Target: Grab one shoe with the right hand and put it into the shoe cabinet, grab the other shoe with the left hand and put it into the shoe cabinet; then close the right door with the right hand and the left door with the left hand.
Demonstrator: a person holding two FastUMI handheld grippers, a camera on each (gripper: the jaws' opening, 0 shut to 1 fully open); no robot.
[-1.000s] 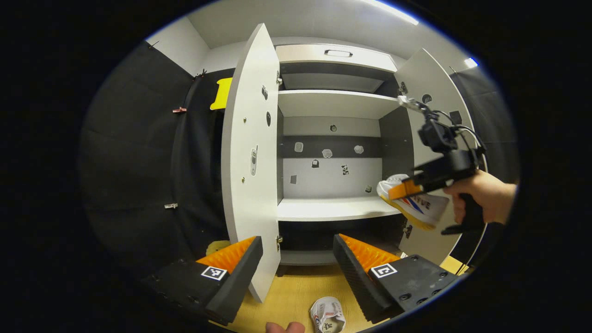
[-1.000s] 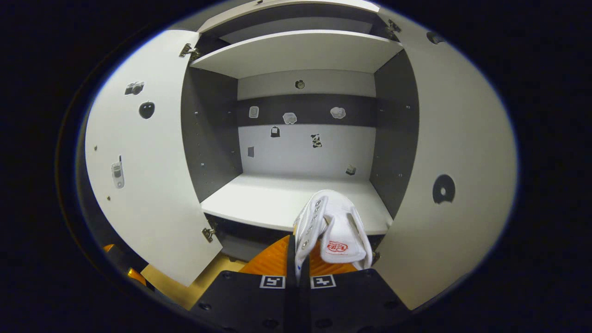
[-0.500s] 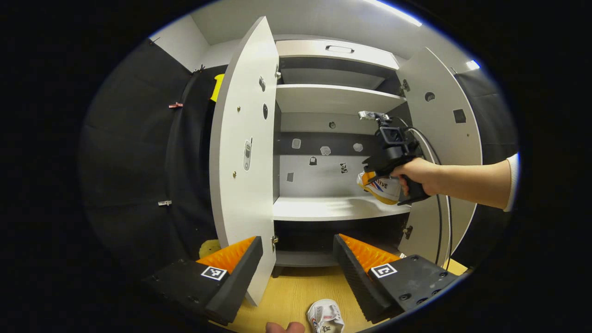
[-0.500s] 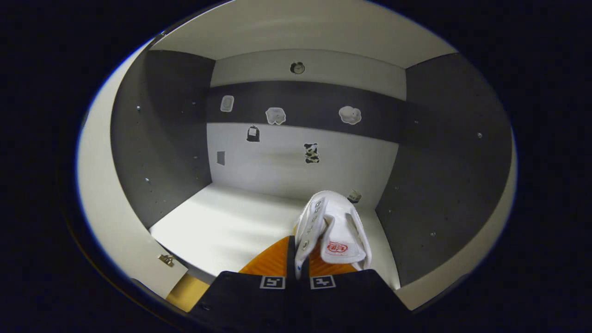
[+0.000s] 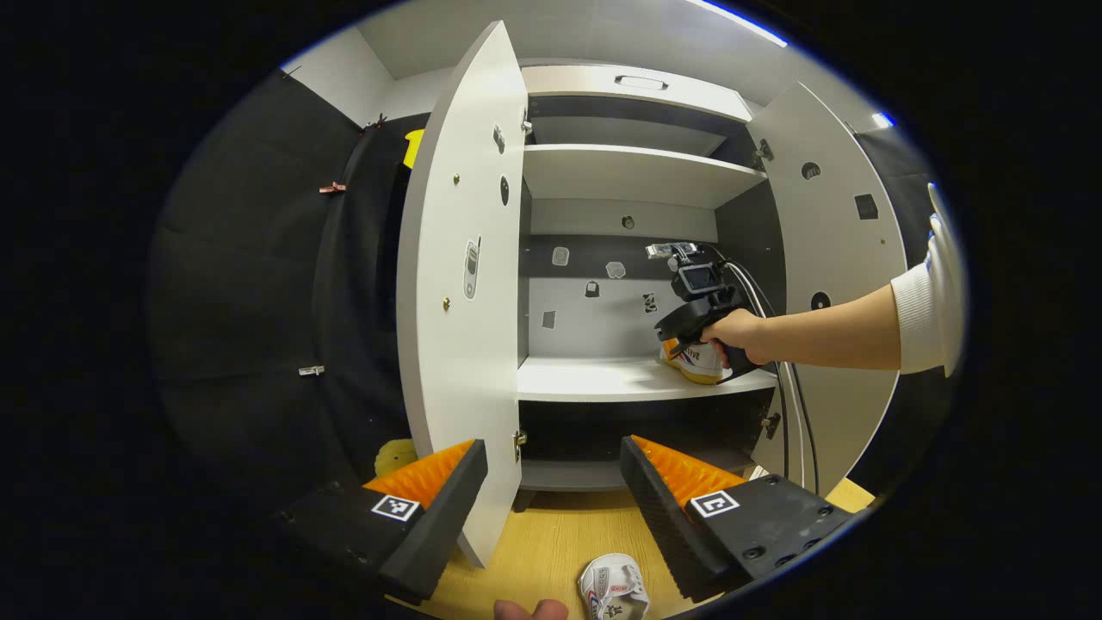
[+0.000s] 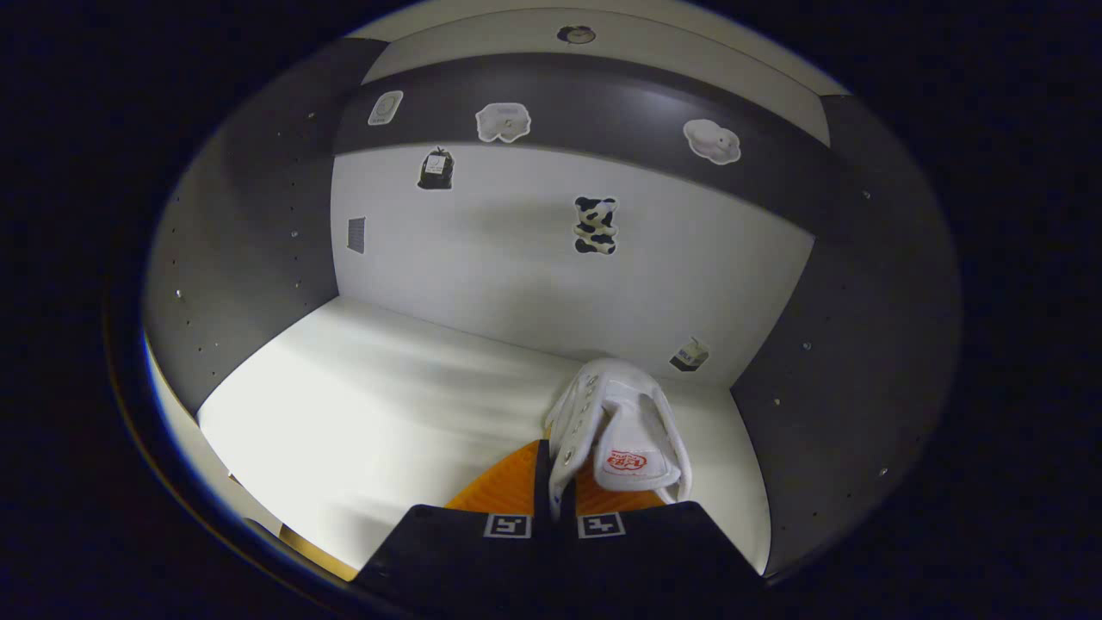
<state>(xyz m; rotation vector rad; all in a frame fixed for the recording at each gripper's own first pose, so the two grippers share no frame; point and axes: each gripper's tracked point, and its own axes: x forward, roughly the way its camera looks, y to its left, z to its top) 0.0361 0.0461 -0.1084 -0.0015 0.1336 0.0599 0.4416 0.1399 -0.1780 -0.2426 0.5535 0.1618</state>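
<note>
The shoe cabinet (image 5: 637, 172) stands with both doors swung wide. My right gripper (image 6: 555, 482) is shut on the left side wall of a white shoe (image 6: 624, 430), deep inside the cabinet over the right end of the white shelf (image 6: 387, 405). In the left gripper view that shoe (image 5: 693, 362) sits low at the shelf (image 5: 594, 379), partly hidden by the hand holding the right gripper (image 5: 702, 293); whether it touches the shelf I cannot tell. My left gripper (image 5: 551, 482) is open above the wooden floor, with the second white shoe (image 5: 613, 587) lying just below and between its fingers.
The left door (image 5: 465, 284) stands edge-on close to my left gripper's left finger. The right door (image 5: 835, 258) hangs open behind the person's forearm. A cable trails down from the right gripper. The left part of the shelf is bare. A fingertip (image 5: 529, 610) shows at the bottom edge.
The right gripper has carried its shoe from in front of the cabinet deep inside and down to the right end of the shelf. The left gripper has barely moved and stays open.
</note>
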